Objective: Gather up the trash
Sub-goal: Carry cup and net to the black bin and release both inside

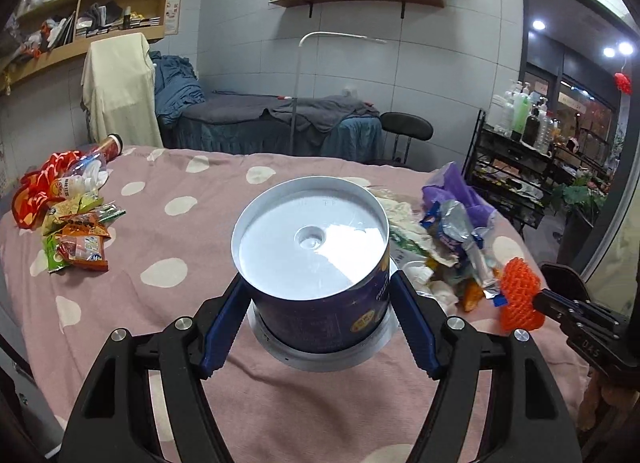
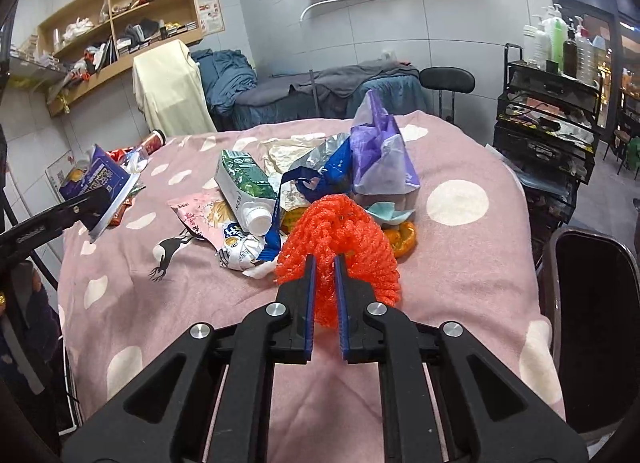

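Both grippers are loaded, so the collecting looks well underway but, by my judgement, far from finished. The left gripper point(image 1: 320, 303) has its fingers point(image 1: 222, 327) spread wide and pressed against the sides of a round purple tub point(image 1: 320, 263), held upside down above the middle of the bed point(image 1: 160, 303), its pale recessed base facing up and its white lid below. The right gripper point(image 2: 325, 287) has its fingers nearly together, pinching a fold of an orange foam net point(image 2: 340, 239) (the springy mesh kind used round fruit), which bulges out on both sides of them and hangs just above the bed.

Much is left. A trash heap point(image 2: 304, 191) lies toward the bed's far right part: a green-and-white carton, a purple bag, foil wrappers, crumpled paper, orange peel. A second pile of snack packets point(image 1: 76, 231) sits at the bed's left edge, well apart from the first. No bin or bag to receive anything shows in either view.
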Motion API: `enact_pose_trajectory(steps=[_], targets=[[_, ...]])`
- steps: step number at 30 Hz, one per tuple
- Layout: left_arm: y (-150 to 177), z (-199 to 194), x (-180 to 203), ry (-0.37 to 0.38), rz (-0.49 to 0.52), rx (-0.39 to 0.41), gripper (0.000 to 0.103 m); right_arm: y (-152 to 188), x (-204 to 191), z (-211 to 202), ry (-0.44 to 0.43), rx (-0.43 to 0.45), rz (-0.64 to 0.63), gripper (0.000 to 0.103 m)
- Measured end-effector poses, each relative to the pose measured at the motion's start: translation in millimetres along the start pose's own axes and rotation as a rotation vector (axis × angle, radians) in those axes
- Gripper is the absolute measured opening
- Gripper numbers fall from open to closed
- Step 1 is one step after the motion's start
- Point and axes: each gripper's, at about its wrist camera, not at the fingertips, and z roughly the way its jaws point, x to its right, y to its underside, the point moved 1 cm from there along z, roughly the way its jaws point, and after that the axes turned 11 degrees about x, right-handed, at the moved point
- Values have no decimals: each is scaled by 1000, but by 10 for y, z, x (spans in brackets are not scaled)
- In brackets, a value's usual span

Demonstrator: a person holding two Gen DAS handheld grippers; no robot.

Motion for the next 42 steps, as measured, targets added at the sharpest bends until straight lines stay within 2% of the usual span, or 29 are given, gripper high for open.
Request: enact_pose_trajectory(steps=[6,11,15,21,24,27,33,34,36,38,42], targets=[[18,-58,401,122,20,6,71,73,226,-265,35,27,58,10],[66,13,760,213,46,-10,71,89,488,-528,103,77,97,10],[80,57,1057,281,73,-16,71,63,809,-736,193,120,136,10],[107,140,1488,379,111,-46,71,69,1471,-948,401,151,190,10],[129,165,1675,422,127,-63,71,128,1829,-944,506,122,213,10],[159,194,1842,450,148,-73,71,240,2179,-860,566,65,271,10],[267,292,2118,485,191,-124,71,555,2550,-604,625,-60,333,11],[284,312,2151,489,195,-134,71,588,2566,-568,632,-73,339,12],[310,336,2201,494,202,-149,71,654,2581,-550,621,-78,360,24],[322,353,2257,497,210,-159,71,707,2582,-585,625,-67,373,66],[348,386,2401,511,227,-175,71,719,2539,-700,624,-20,397,68]])
